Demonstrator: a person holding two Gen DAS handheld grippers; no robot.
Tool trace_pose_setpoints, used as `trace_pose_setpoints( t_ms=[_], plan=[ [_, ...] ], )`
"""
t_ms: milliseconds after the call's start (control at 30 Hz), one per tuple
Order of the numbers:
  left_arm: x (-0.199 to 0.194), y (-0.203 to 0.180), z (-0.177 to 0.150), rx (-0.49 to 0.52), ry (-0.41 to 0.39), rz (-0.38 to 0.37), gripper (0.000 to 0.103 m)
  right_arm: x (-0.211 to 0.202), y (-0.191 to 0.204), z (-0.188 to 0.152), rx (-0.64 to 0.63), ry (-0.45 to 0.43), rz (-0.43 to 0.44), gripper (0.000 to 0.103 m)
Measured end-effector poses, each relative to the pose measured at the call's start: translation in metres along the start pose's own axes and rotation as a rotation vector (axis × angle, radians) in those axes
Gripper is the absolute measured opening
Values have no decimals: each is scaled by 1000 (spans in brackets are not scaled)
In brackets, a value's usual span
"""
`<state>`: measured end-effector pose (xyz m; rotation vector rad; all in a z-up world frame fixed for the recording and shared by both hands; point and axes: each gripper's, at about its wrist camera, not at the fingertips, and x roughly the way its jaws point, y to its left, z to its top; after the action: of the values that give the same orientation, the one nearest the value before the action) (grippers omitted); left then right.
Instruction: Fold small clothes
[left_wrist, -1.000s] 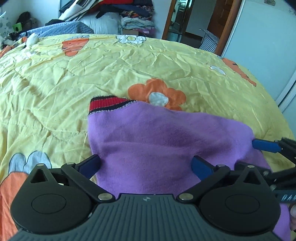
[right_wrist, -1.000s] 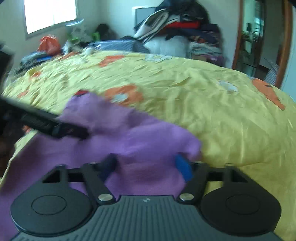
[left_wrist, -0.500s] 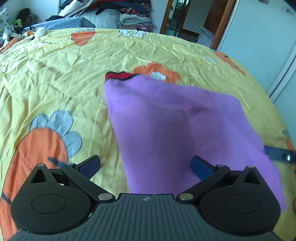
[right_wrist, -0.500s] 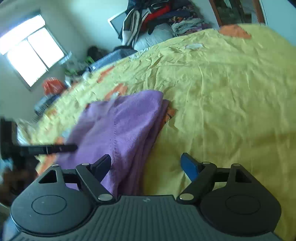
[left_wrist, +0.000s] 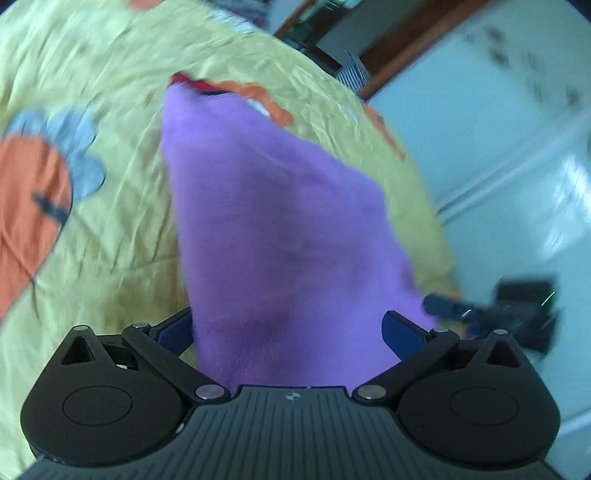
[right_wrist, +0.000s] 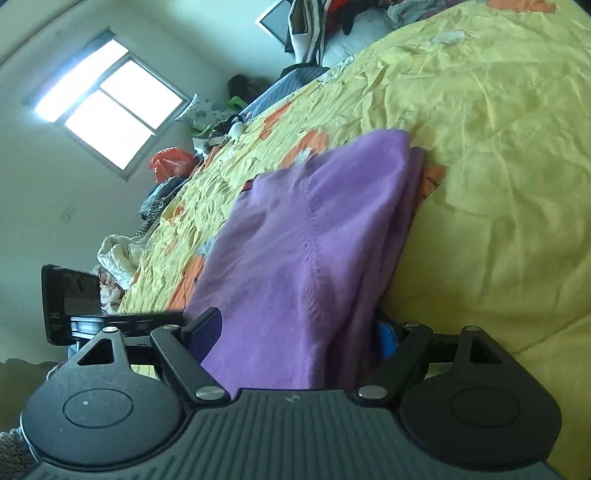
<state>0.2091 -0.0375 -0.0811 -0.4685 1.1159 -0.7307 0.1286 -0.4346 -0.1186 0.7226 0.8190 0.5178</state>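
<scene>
Purple garment (left_wrist: 280, 236) lay on bed (left_wrist: 122, 221), near hem running between both sets of fingers. Left gripper (left_wrist: 291, 332) spread wide, not pinching. Right gripper (right_wrist: 295, 336) equally wide, cloth between, no squeeze seen. I judged both hands placed to fold.

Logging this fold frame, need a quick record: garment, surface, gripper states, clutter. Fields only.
garment: purple knit garment with red-striped cuff, lying folded in layers
surface: yellow flower-print bedsheet
left gripper: jaws wide, purple cloth between them, pads not visibly pressing
right gripper: jaws wide, cloth between them
background: pile of clothes, window
</scene>
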Motion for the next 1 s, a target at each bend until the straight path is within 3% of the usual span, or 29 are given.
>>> trace_pose_setpoints(
  t_ms=[133,233,300,367,400,433,467,500,533,667,767,900,1000],
  plan=[
    [10,55,27,-382,73,-278,103,5,-6,6,55,-26,33,82],
    [28,73,44,-521,158,-420,103,16,0,9,32,7,53,84],
    [36,73,52,-537,200,-439,103,20,2,10,19,16,50,84],
    [38,64,55,-477,203,-401,94,22,3,10,17,10,45,83],
    [39,57,57,-428,201,-338,85,23,4,10,23,3,37,83],
    [42,49,57,-363,212,-247,51,26,6,10,21,4,25,80],
    [46,46,58,-316,230,-160,24,30,10,10,15,8,-8,65],
    [45,46,55,-302,222,-152,25,34,16,10,4,22,-62,49],
    [42,41,55,-266,213,-127,26,38,21,9,-7,30,-113,24],
    [22,-3,58,-27,169,52,25,43,45,6,-31,-2,-160,20],
    [4,-16,64,64,147,153,24,46,64,10,-39,-28,-104,19],
    [-37,-4,73,62,120,200,24,62,96,7,-64,-22,-49,19],
    [-68,27,69,-38,105,183,28,78,105,1,-42,-26,-25,20]
  ],
)
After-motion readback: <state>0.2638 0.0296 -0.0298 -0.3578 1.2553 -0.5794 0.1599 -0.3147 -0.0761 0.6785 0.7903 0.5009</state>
